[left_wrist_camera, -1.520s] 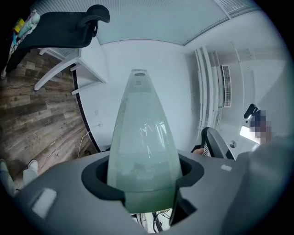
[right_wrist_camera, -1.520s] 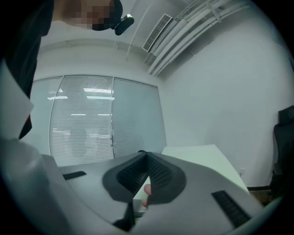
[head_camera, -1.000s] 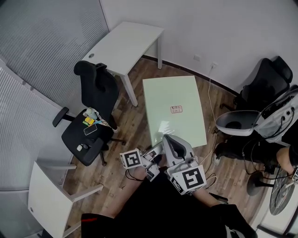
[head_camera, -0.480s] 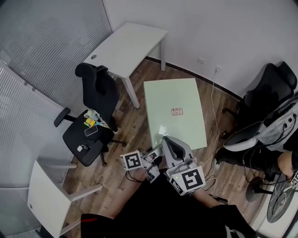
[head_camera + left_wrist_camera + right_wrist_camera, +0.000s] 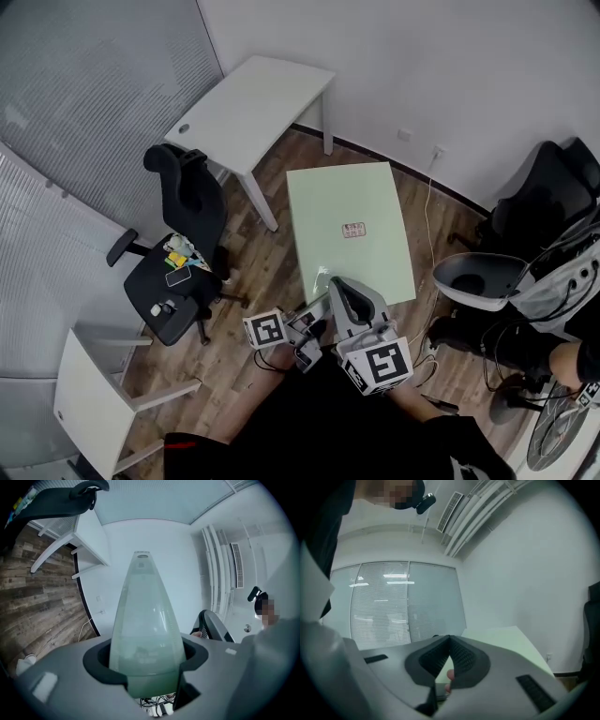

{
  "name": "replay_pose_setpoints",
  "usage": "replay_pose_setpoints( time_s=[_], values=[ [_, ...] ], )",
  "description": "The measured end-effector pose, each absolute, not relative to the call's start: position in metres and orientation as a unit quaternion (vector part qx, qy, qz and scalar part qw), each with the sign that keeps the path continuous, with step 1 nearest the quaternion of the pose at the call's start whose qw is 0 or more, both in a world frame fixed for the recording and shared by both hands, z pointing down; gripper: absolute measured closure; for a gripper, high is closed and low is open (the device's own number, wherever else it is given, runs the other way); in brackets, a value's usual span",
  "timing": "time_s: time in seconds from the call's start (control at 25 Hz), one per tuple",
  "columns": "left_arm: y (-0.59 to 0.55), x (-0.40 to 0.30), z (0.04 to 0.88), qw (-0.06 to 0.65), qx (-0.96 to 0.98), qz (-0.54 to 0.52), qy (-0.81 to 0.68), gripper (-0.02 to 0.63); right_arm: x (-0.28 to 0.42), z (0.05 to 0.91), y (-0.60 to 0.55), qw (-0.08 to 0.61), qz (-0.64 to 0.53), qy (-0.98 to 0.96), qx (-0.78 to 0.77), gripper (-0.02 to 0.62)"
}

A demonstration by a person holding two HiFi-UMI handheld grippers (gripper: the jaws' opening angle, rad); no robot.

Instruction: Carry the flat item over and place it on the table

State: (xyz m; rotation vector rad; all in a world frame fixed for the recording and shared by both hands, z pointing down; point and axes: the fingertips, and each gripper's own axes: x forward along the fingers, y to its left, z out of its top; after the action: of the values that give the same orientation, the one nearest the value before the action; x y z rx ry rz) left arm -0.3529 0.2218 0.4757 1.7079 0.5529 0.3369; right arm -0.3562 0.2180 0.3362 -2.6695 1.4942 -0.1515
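A flat pale green board (image 5: pixel 352 225) with a small red label (image 5: pixel 353 229) is carried level above the wood floor, in front of the person. My left gripper (image 5: pixel 314 323) is shut on its near left edge. In the left gripper view the board (image 5: pixel 143 620) runs straight out from between the jaws. My right gripper (image 5: pixel 339 286) lies over the near edge. In the right gripper view its pads meet at the tips (image 5: pixel 449 641), with the board (image 5: pixel 506 641) showing beyond them. The white table (image 5: pixel 253 103) stands further ahead, to the left.
A black office chair (image 5: pixel 183 234) with small items on its seat stands on the left. A white chair (image 5: pixel 89 403) is at the lower left. Another black chair (image 5: pixel 548 192) and a white shell seat (image 5: pixel 478 277) stand on the right. A cable (image 5: pixel 428 216) trails along the floor.
The room has slid slightly in the head view as the person moves. The board stays in the same grip, and both grippers keep their places on it.
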Motion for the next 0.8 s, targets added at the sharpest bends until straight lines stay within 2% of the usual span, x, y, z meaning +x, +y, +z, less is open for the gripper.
replay_pose_setpoints(
  time_s=[0.32, 0.8],
  values=[
    [0.247, -0.302, 0.475, 0.611, 0.749, 0.121, 0.225, 0.33, -0.308, 0.337, 0.244, 0.034, -0.04, 0.513, -0.857, 0.595],
    [0.268, -0.264, 0.48, 0.628, 0.745, 0.108, 0.197, 0.33, -0.269, 0.346, 0.276, 0.037, -0.044, 0.523, -0.85, 0.595]
  ],
)
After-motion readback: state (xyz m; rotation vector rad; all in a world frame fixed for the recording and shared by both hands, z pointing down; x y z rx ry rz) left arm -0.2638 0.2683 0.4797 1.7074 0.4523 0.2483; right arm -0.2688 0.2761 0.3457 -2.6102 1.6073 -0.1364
